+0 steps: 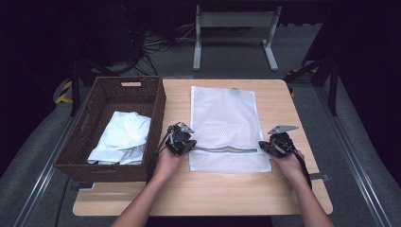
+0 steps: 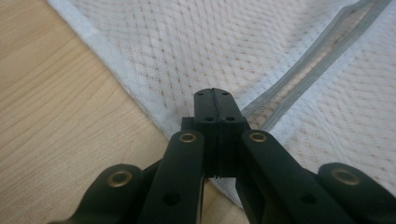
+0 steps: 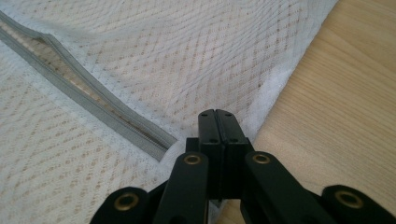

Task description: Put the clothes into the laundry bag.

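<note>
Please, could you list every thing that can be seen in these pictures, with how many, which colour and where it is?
mesh laundry bag: one, white, flat on the middle of the table
zipper: one, grey, partly open, across the bag's near end
basket: one, dark brown wicker, at the table's left side
cloth: one, white, crumpled inside the basket
table: one, light wood
metal stand: one, grey, on the floor beyond the table
left gripper: one, black, shut at the bag's left edge beside the zipper's end
right gripper: one, black, shut at the bag's right edge
forearms: two, entering from the bottom of the high view
</note>
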The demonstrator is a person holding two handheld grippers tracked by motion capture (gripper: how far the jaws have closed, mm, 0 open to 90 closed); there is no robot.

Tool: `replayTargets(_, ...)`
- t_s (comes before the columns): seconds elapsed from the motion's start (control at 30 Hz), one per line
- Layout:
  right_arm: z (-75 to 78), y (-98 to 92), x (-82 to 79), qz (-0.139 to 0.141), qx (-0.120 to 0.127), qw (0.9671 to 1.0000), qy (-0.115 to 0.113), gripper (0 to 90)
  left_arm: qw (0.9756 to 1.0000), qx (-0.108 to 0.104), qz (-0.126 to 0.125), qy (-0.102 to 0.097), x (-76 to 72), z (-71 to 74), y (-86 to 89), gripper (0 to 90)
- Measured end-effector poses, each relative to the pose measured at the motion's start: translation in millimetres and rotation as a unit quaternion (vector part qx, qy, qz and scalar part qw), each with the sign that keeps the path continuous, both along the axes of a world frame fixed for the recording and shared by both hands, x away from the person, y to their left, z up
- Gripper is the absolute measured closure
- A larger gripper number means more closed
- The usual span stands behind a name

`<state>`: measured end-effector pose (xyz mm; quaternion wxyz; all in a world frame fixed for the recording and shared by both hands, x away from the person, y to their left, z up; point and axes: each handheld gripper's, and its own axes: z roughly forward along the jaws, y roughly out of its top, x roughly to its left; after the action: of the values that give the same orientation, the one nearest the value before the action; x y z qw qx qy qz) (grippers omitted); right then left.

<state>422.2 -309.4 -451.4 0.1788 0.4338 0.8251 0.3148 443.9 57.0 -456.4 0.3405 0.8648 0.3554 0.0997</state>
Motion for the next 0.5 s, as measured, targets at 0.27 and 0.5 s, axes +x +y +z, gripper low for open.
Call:
replayTargets(0.27, -1.5, 0.9, -0.3, 0.000, -0.008, 1.0000, 0.000, 89.8, 1.0000, 0.003, 0.000, 0.008, 0.8, -4.0, 0.6, 89.8)
replayTargets(0.5, 0.7, -2.8, -4.0, 0.000, -0.022, 0.9997, 0.007, 89.8, 0.9995, -0.005, -0.023, 0.023, -2.4, -3.6, -3.0, 89.9)
